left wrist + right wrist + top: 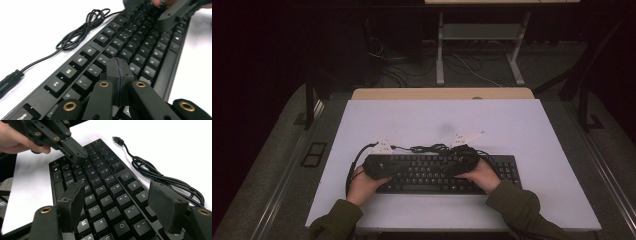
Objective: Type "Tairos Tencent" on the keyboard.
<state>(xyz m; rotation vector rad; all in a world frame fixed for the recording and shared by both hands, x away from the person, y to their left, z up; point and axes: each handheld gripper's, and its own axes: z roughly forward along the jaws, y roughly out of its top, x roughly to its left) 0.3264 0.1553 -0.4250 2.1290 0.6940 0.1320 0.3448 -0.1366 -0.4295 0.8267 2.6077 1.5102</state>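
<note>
A white table [437,120] is taking up the middle of the high view, and a black keyboard [432,175] is lying across its lower centre, its coiled cable [427,148] trailing just above the top edge. The left gripper [120,67] is hovering over the keys at lower centre of its own view, jaws pressed together on nothing. The right gripper [120,205] is hanging above the keys at the bottom of its view, jaws spread apart and empty.

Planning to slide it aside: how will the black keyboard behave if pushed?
The keyboard looks rigid and lies flat on the white table, so it likely slides without tipping. Its loose cable is floppy and will probably drag behind.
</note>
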